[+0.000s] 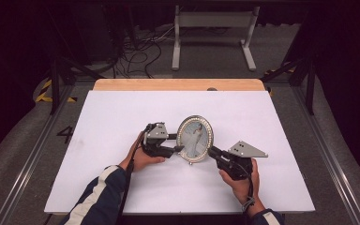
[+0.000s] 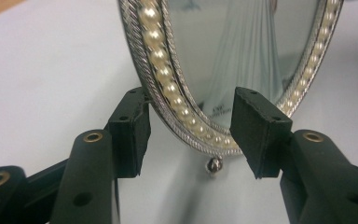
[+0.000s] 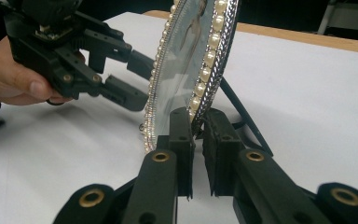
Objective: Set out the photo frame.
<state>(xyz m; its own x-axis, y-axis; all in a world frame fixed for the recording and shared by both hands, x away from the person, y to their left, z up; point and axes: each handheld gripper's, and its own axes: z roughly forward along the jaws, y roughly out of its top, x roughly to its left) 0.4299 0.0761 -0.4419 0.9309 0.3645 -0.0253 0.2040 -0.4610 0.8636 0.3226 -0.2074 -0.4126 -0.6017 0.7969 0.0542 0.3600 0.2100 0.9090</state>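
An oval picture frame (image 1: 195, 138) with a pearl and silver rim stands upright on the white table (image 1: 122, 117), propped by a dark strut (image 3: 242, 116) behind it. My right gripper (image 1: 212, 151) is shut on the frame's lower right rim; in the right gripper view its pads (image 3: 182, 130) pinch the pearl edge (image 3: 205, 70). My left gripper (image 1: 177, 142) is open at the frame's left edge. In the left gripper view the rim (image 2: 168, 88) passes between its spread pads (image 2: 256, 130), one in front of the glass, one behind. A hand holds each gripper.
A wooden strip (image 1: 178, 84) runs along the table's far edge. Beyond it on the floor stand a white metal stand (image 1: 213, 28) and tangled cables (image 1: 136, 51). Dark poles (image 1: 55, 79) flank the table. Bare white surface surrounds the frame.
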